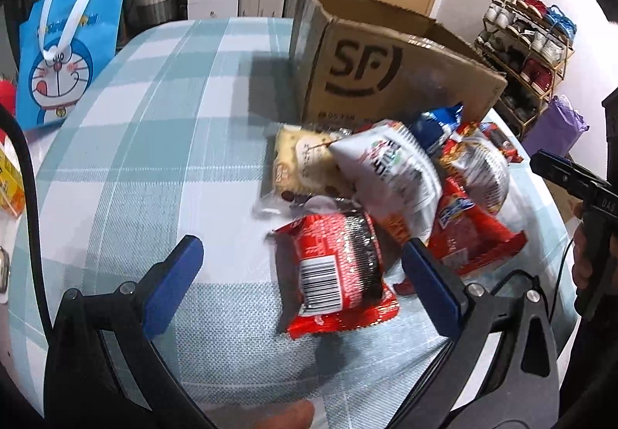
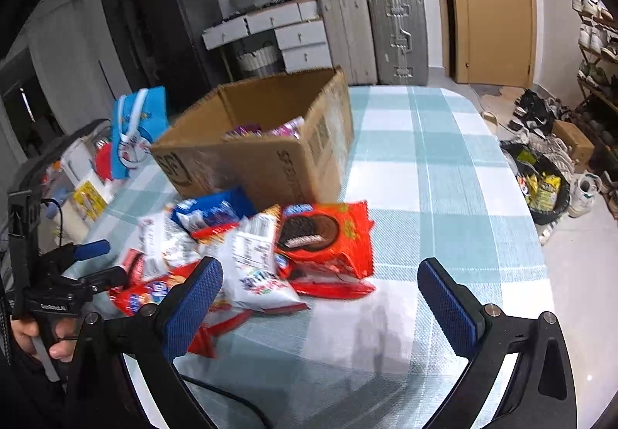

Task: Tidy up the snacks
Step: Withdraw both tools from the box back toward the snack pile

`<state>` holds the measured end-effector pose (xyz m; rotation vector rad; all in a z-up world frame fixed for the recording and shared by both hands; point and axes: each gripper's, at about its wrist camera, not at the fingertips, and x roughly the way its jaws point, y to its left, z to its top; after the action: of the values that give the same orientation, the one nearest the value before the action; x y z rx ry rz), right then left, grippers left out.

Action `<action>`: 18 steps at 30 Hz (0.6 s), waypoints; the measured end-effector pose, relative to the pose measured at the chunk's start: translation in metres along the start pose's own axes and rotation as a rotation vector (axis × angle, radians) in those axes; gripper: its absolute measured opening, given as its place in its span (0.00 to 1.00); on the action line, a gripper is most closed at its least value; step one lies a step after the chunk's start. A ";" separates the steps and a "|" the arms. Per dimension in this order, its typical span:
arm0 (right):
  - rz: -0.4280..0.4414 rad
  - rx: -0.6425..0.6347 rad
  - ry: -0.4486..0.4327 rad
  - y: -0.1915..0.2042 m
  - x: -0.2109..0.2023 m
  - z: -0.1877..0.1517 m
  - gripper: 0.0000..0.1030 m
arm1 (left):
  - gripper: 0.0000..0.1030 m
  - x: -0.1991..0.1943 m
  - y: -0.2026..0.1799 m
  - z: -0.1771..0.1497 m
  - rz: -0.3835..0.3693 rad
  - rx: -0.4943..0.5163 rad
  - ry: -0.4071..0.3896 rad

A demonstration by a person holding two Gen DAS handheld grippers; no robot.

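- the left gripper (image 1: 301, 274) has its two blue fingers (image 1: 175, 286) spread wide apart and holds nothing; it hangs over the checked tablecloth (image 1: 154, 143).
- between these fingers, nearer to the right one, lies a red snack pack with a barcode (image 1: 336, 274), flat on the cloth and touching no finger.
- behind that pack is the heap of snacks: a pale biscuit pack (image 1: 305, 162), a white bag (image 1: 390, 170) which leans over it, a blue pack (image 1: 436, 124) at the far side, and a red flat pack (image 1: 475, 236) at the right.
- the heap lies just in front of the open cardboard box with "sf" mark (image 1: 386, 70).
- the right gripper (image 2: 320, 297) is also open wide, with nothing between its blue pads (image 2: 448, 301); it hovers over bare cloth (image 2: 444, 166), to the right of the heap.
- in the right wrist view a red cookie pack (image 2: 328, 236) lies on top at the right edge of the heap, beside a white bag with small print (image 2: 258, 263) and a blue pack (image 2: 212, 212) near the box.
- the box (image 2: 270, 162) stands at the far left of the table, and some pink and purple wrappers (image 2: 270, 129) are visible inside it.
- a blue cartoon-cat bag (image 1: 65, 54) stands at the far left edge of the table.
- suitcases (image 2: 374, 35) and a wooden door (image 2: 490, 4) are at the far wall, and a shoe rack (image 1: 529, 46) at the right.
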<state>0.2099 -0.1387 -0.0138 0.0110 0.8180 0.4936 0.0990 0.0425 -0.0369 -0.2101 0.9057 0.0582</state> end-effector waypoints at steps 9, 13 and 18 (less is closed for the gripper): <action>-0.022 0.055 0.008 -0.011 0.014 0.002 1.00 | 0.99 0.013 0.005 0.000 -0.011 -0.011 0.021; -0.033 0.019 0.001 -0.005 0.021 0.006 1.00 | 0.99 0.015 0.006 0.001 -0.012 -0.012 0.025; -0.028 0.019 0.026 -0.007 0.038 0.006 0.99 | 0.99 0.018 0.006 0.001 -0.008 -0.010 0.030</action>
<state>0.2394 -0.1276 -0.0374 0.0112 0.8475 0.4604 0.1099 0.0480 -0.0515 -0.2243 0.9348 0.0522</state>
